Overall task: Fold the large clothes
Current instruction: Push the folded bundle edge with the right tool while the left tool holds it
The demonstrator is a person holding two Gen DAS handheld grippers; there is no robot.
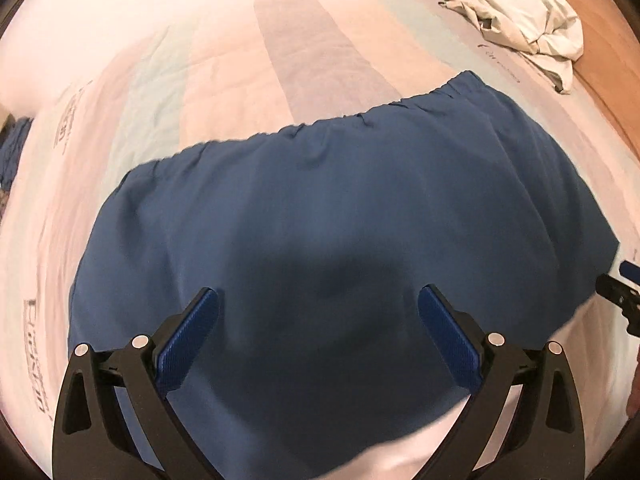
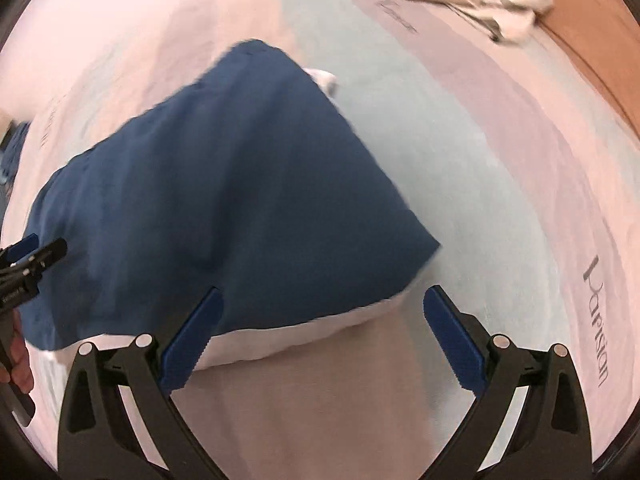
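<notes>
The blue garment [image 1: 320,240] lay spread flat across the middle of the bed [image 1: 224,92], likely to ease folding. Both the left gripper [image 1: 318,308] and right gripper [image 2: 322,308] hung wide open above it, holding nothing, the right over its near hem, probably ready to pinch.

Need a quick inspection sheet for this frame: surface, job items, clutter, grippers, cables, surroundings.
Surface: bed cover in pastel stripes with printed lettering, lightly wrinkled.
Job's things: blue garment lying spread on the cover, gathered elastic edge on the far side; a white layer shows under its near edge.
Clutter: crumpled white clothes at the far right corner; some dark blue fabric at the left edge, too cut off to identify.
Grippers: left gripper open above the garment, holding nothing; right gripper open over the garment's near right corner, holding nothing.
Cables: nothing seen.
Surroundings: brown wooden surface beyond the bed's right side.
</notes>
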